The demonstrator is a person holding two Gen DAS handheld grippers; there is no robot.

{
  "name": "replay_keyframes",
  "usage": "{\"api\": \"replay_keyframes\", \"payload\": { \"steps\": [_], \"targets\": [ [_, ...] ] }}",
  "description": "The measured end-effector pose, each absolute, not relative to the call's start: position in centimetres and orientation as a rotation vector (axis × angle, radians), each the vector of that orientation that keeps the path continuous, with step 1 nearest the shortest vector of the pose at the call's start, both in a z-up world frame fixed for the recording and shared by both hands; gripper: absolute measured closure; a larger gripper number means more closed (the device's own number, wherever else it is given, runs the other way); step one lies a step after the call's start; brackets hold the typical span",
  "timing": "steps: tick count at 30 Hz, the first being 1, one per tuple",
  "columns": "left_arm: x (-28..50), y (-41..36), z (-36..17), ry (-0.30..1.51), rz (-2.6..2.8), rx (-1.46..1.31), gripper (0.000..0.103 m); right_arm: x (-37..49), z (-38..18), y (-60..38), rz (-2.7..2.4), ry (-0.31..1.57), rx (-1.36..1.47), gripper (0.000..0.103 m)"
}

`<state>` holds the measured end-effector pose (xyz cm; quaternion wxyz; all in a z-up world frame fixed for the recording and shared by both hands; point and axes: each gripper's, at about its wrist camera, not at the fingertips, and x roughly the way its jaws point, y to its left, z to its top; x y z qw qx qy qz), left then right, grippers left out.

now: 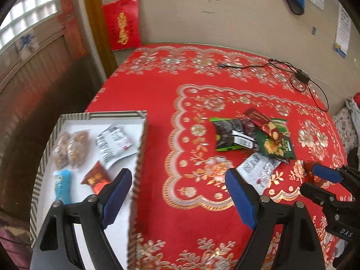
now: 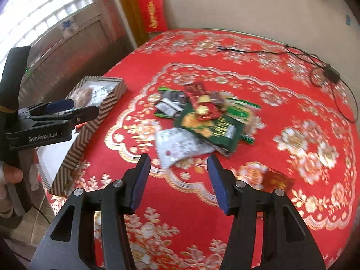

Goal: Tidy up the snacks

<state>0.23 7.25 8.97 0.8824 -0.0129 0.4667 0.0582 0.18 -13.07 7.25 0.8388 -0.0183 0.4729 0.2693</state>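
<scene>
Under your left gripper [image 1: 177, 193] sits a striped box [image 1: 140, 148] with a white floor. Inside it lie two clear bags of nuts [image 1: 70, 149], a white packet [image 1: 114, 145], a small red packet [image 1: 96, 177] and a blue one [image 1: 62, 185]. Both your left and right gripper [image 2: 178, 180] gape wide and hold nothing. Ahead of your right gripper, a pile of snacks [image 2: 202, 117] rests on the red flowery tablecloth [image 2: 281, 103]. Far behind it runs a black cable [image 2: 324, 72], near the pale wall [image 2: 247, 4].

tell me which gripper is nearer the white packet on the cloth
Right. The right gripper hangs open just short of the white packet; the left gripper sits open farther off, by the box.
</scene>
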Motion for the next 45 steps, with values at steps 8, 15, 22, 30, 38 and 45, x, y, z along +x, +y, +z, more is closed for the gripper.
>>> {"api": "replay_keyframes", "payload": {
  "steps": [8, 15, 22, 30, 38, 45],
  "targets": [
    [2.2, 5.1, 7.7, 1.015, 0.08, -0.008, 0.017, 1.0, 6.6, -16.3, 0.501, 1.006, 0.016, 0.05],
    [3.5, 4.1, 7.6, 1.025, 0.068, -0.01, 0.017, 2.2, 6.6, -16.9, 0.496, 0.999, 0.026, 0.05],
    [4.4, 4.2, 7.7, 1.027, 0.075, -0.017, 0.017, 4.1, 7.2, -15.2, 0.532, 0.972, -0.027, 0.05],
    [5.3, 5.2, 7.0, 1.047, 0.098, -0.036, 0.017, 7.2, 6.7, -12.1, 0.592, 0.977, -0.112, 0.05],
    [6.1, 5.9, 6.8, 1.055, 0.109, -0.067, 0.017, 8.5, 6.4, -10.4, 0.631, 0.974, -0.16, 0.05],
    [6.4, 6.8, 6.7, 1.058, 0.116, -0.072, 0.017, 9.5, 6.1, -9.1, 0.658, 0.978, -0.215, 0.05]
  ]
}}
